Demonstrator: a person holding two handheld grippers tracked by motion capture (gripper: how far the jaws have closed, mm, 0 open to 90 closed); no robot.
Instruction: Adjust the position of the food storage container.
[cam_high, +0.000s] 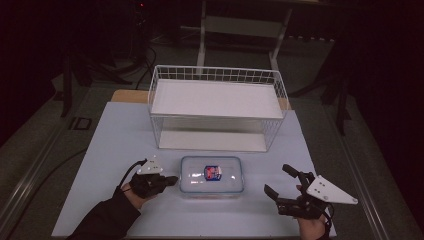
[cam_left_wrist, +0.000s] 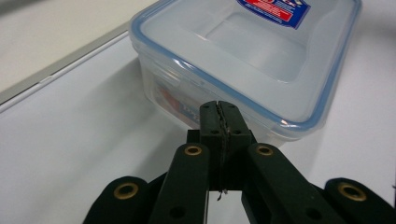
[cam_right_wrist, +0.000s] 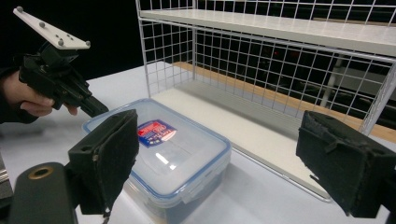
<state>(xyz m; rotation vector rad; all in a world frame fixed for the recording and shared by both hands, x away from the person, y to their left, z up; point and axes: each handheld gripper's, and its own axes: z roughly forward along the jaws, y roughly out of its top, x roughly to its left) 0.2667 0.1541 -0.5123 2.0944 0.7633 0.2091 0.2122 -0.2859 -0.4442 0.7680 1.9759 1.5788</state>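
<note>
One white table (cam_high: 125, 150) carries everything. One white wire rack (cam_high: 217, 107) with two shelves stands ahead of both my grippers, on the far half of the table; its long axis runs left to right across my front. One clear lidded container (cam_high: 212, 175) with a blue seal rim lies flat between my two grippers, lid up, just in front of the rack's lower shelf and apart from it. Its long axis also runs left to right, parallel to the rack. One red and blue label (cam_high: 212, 172) sits near the centre of the lid.

My left gripper (cam_high: 169, 180) is clenched, jaws pressed together on nothing, tips pointing right at the container's near short side. In the left gripper view the tips (cam_left_wrist: 219, 119) lie just short of the container (cam_left_wrist: 243, 60) wall; contact cannot be confirmed. My right gripper (cam_high: 280, 182) is released, jaws spread wide, pointing left-forward toward the container, near it but apart. In the right gripper view the container (cam_right_wrist: 173, 154) appears between the spread jaws, farther off.
</note>
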